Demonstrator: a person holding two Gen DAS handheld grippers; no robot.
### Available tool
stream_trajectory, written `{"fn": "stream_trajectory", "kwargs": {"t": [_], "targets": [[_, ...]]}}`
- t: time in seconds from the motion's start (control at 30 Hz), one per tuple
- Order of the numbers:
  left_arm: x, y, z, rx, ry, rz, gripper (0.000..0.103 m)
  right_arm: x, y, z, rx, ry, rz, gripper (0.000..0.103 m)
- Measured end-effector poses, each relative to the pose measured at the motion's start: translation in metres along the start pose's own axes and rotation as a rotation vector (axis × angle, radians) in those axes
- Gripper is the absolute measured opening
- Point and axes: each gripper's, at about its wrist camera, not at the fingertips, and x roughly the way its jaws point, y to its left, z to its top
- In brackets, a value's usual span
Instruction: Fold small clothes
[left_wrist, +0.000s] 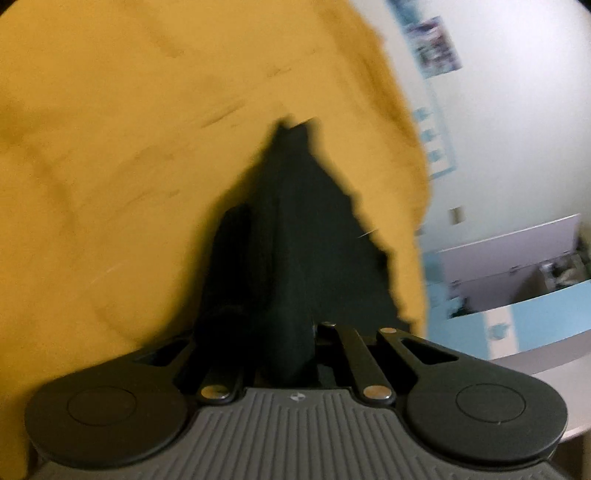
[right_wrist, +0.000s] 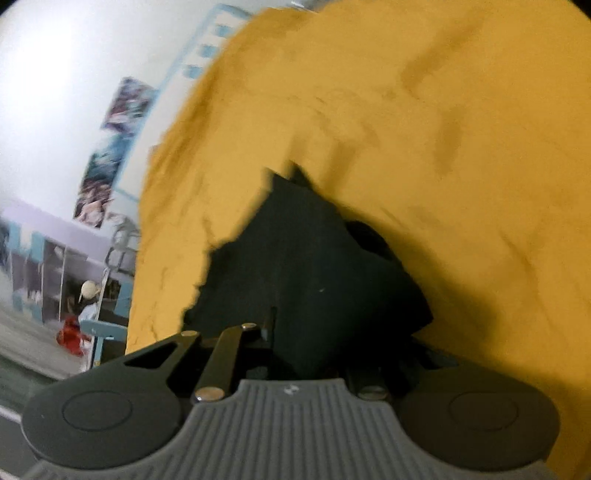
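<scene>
Mustard-yellow cloth (left_wrist: 147, 166) fills most of your left camera's view, and your left gripper (left_wrist: 291, 129) has its two black fingers pressed together with the fabric pinched between them near one edge. The cloth spreads away to the left and above the fingers, creased and blurred, and its ragged-looking border runs down the right side of the fingers. Beyond that border you can see a pale wall (left_wrist: 517, 129) with a poster (left_wrist: 436, 48) and a blue-and-white cabinet (left_wrist: 535, 295).

Your right gripper (right_wrist: 295, 173) is likewise clamped on the same yellow cloth (right_wrist: 443, 166), which drapes over the fingers and covers the right and upper parts of that view. To its left are posters (right_wrist: 110, 147) on the wall, shelving, a blue chair (right_wrist: 103, 328) and something red (right_wrist: 70, 332) near the floor.
</scene>
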Motion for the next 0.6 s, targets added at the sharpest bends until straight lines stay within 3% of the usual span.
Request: {"fn": "stream_trajectory", "kwargs": {"t": [0.07, 0.1, 0.13, 0.2, 0.27, 0.33, 0.43, 0.5, 0.6], "targets": [[-0.006, 0.005, -0.001, 0.014, -0.005, -0.008, 0.009, -0.002, -0.022, -0.002, 0.028, 0.000, 0.052, 0.012], [-0.013, 0.003, 0.001, 0.021, -0.004, 0.003, 0.015, -0.009, -0.027, -0.001, 0.035, -0.003, 0.066, 0.014], [-0.021, -0.001, 0.004, 0.027, -0.006, 0.022, 0.018, -0.017, -0.028, 0.001, 0.033, -0.010, 0.061, 0.018], [-0.045, -0.006, 0.010, 0.043, -0.037, 0.061, 0.021, -0.038, -0.026, 0.006, 0.006, -0.049, 0.027, 0.035], [-0.065, -0.013, 0.014, 0.074, -0.058, 0.101, 0.026, -0.061, -0.017, 0.012, -0.060, -0.111, -0.035, 0.042], [-0.077, -0.029, 0.013, 0.127, -0.081, 0.139, 0.026, -0.086, 0.000, 0.010, -0.164, -0.215, -0.078, 0.043], [-0.088, -0.073, 0.004, 0.267, -0.178, 0.225, 0.026, -0.105, 0.040, -0.006, -0.357, -0.342, -0.100, 0.043], [-0.089, -0.095, -0.001, 0.331, -0.218, 0.132, 0.026, -0.105, 0.073, -0.027, -0.493, -0.358, -0.025, 0.043], [-0.060, -0.122, -0.017, 0.356, -0.178, -0.013, 0.027, -0.084, 0.111, -0.065, -0.604, -0.273, 0.110, 0.043]]}}
